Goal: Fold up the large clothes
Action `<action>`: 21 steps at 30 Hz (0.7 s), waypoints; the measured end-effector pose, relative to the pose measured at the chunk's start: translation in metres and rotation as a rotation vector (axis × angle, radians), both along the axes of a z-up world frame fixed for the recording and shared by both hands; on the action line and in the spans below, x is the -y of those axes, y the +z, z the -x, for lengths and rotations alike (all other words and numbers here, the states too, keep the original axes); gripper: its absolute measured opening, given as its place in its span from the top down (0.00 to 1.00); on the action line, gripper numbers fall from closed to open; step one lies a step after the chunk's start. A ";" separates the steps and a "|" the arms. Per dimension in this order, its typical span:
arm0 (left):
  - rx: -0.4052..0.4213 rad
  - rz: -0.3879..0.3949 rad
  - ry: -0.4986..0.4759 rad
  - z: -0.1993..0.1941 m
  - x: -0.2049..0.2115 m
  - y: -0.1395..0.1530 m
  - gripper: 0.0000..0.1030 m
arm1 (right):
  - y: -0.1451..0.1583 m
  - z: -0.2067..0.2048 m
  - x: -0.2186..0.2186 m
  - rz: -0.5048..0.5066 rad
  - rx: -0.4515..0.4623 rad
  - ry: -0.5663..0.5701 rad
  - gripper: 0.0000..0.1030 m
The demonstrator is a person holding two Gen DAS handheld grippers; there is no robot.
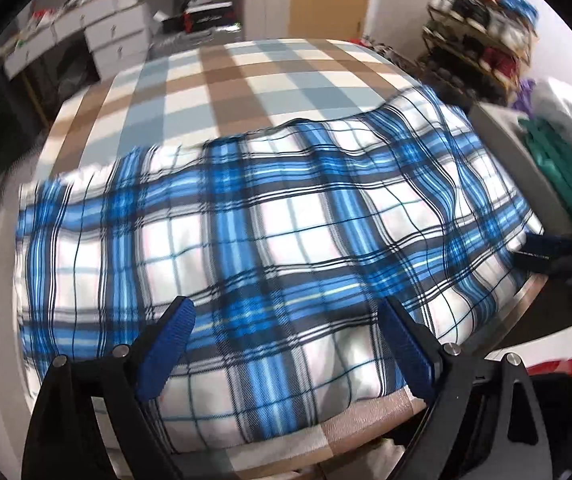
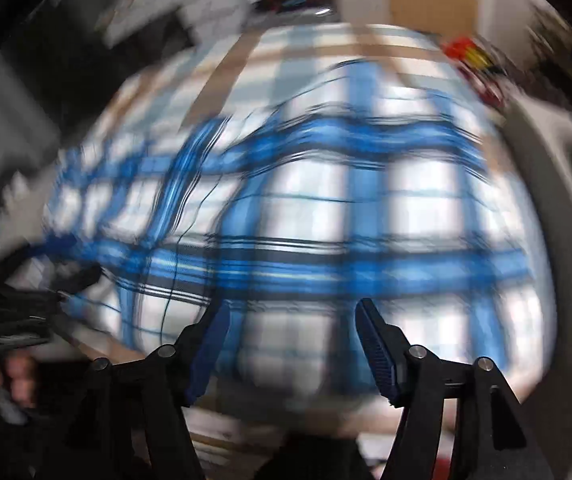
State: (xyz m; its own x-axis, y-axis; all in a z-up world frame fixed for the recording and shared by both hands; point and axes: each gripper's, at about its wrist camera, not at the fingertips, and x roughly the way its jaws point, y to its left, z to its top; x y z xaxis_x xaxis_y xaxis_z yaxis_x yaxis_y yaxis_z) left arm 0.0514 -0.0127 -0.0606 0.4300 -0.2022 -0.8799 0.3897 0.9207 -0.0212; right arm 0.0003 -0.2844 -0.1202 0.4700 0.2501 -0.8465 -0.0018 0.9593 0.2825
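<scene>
A large blue, white and black plaid garment (image 1: 269, 216) lies spread and rumpled across the near half of a table covered by a beige, pale-blue and white checked cloth (image 1: 245, 76). My left gripper (image 1: 286, 304) hovers over the garment's near edge, open, its blue pads (image 1: 169, 348) wide apart with nothing pinched. The right gripper (image 1: 554, 252) shows at the garment's right edge. In the blurred right wrist view the right gripper (image 2: 294, 306) is open above the plaid garment (image 2: 326, 208). The left gripper (image 2: 25, 316) and a hand (image 2: 13, 380) appear at far left.
White drawer units (image 1: 97, 28) stand beyond the table at back left, a crowded rack (image 1: 482, 24) at back right. A grey surface with green fabric (image 1: 558, 172) adjoins the table's right side. The table's near edge (image 1: 366, 420) runs under my left gripper.
</scene>
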 end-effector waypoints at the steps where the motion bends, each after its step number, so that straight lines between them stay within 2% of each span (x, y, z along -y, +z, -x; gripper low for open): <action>1: -0.009 -0.028 -0.017 -0.005 0.005 -0.005 0.12 | 0.002 0.010 0.020 -0.062 -0.005 -0.055 0.21; 3: -0.036 -0.072 -0.042 -0.008 0.015 -0.018 0.12 | -0.008 0.029 0.065 -0.264 -0.057 -0.158 0.21; 6: -0.037 -0.137 -0.060 -0.010 0.024 -0.028 0.12 | -0.028 0.044 0.103 -0.443 -0.095 -0.255 0.21; 9: -0.060 -0.126 -0.042 -0.018 0.022 -0.032 0.12 | -0.044 0.043 0.116 -0.566 -0.100 -0.296 0.21; 12: -0.103 -0.088 -0.030 -0.025 0.013 -0.033 0.11 | -0.064 0.032 0.120 -0.639 -0.140 -0.337 0.21; 14: -0.111 -0.082 -0.031 -0.027 0.013 -0.034 0.11 | -0.066 0.024 0.121 -0.671 -0.125 -0.354 0.21; 19: -0.108 -0.093 -0.030 -0.030 0.019 -0.036 0.10 | -0.058 -0.008 0.105 -0.601 -0.082 -0.360 0.21; 20: -0.110 -0.090 -0.031 -0.031 0.021 -0.036 0.10 | -0.058 -0.012 0.099 -0.583 -0.068 -0.361 0.26; 21: -0.111 -0.088 -0.033 -0.033 0.022 -0.036 0.10 | -0.057 -0.021 0.091 -0.534 -0.056 -0.351 0.61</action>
